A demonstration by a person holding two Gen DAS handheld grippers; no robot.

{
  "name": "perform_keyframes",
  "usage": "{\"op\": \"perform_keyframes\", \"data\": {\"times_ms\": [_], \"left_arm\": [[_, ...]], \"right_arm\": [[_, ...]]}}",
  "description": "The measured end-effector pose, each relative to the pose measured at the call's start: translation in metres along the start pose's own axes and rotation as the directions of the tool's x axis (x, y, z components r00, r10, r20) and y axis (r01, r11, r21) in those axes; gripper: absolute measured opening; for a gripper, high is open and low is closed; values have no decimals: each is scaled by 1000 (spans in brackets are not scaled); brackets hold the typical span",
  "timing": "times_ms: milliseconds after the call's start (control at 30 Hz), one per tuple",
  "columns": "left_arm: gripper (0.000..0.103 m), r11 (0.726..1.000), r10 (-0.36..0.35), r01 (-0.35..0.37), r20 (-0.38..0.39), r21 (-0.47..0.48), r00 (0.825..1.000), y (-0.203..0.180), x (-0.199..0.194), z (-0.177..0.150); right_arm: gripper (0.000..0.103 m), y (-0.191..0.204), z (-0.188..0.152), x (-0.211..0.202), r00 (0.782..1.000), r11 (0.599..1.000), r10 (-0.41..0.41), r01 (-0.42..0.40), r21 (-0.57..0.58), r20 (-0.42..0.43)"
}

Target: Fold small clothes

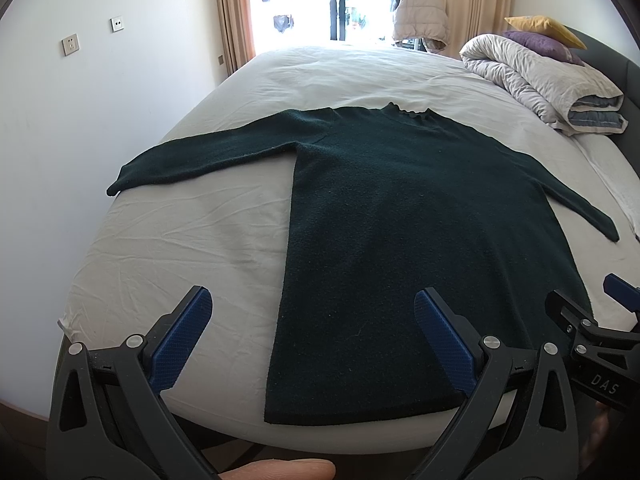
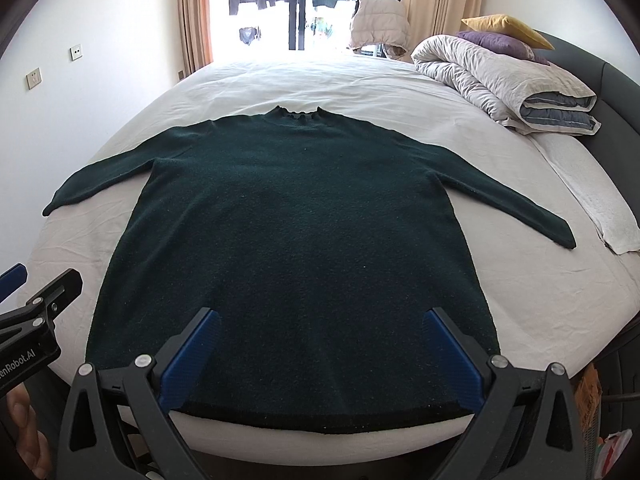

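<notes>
At nine o'clock in both views we see a plain white wall with two pale square wall sockets (image 1: pixel 70 45), and beside it, toward eleven o'clock, a beige curtain (image 1: pixel 234 12) framing a bright glass balcony door (image 2: pixel 298 4) at twelve o'clock with dark laundry hanging outside. Filling the middle is a wide bed under a creased white sheet (image 1: pixel 192 236), and on it lies the dark green fleecy long-sleeved sweater (image 2: pixel 296 240), spread flat with its collar toward twelve o'clock, its hem at the near edge of the mattress at six o'clock, and its sleeves stretched out toward nine and three o'clock. Our left gripper (image 1: pixel 313 340), black with blue ribbed pads, stands wide apart and holds nothing, poised over the hem's left corner: one pad is over bare sheet, the other over the sweater. Our right gripper (image 2: pixel 321 356) is likewise spread wide and empty, both pads hovering over the middle of the hem. At one o'clock a pale quilted jacket (image 2: pixel 378 24) hangs by the door; at two o'clock a rolled grey and white duvet (image 2: pixel 512 84) rests with a purple pillow (image 2: pixel 496 44) and a mustard yellow pillow (image 2: pixel 504 28) behind it. A white towel (image 2: pixel 600 208) lies at three o'clock.
</notes>
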State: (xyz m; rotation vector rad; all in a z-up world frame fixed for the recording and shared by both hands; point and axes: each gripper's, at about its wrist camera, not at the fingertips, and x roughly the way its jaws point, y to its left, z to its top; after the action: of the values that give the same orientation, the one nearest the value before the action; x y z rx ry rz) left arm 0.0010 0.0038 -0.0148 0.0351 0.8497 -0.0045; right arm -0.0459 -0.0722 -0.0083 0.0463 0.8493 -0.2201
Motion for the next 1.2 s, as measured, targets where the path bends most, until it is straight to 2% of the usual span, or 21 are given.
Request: {"op": "perform_keyframes", "data": {"times_ms": [633, 800, 967, 1133, 1200], "left_arm": [[103, 1000, -13, 13, -7, -17, 1000, 5, 3, -3], [103, 994, -54, 52, -21, -98, 998, 28, 12, -4], [103, 963, -120, 112, -17, -245, 993, 74, 27, -2], [103, 910, -160, 179, 83, -375, 984, 131, 41, 6], [103, 889, -210, 234, 105, -394, 972, 152, 51, 12]], "right_arm": [[103, 4, -2, 2, 1000, 1000, -4, 3, -13, -11], [103, 9, 2, 7, 1000, 999, -7, 7, -39, -15], [103, 19, 15, 15, 1000, 996, 20, -20, -82, 4], [103, 31, 32, 13, 994, 991, 87, -79, -107, 73], [103, 37, 38, 12, 989, 988, 107, -94, -124, 106]]}}
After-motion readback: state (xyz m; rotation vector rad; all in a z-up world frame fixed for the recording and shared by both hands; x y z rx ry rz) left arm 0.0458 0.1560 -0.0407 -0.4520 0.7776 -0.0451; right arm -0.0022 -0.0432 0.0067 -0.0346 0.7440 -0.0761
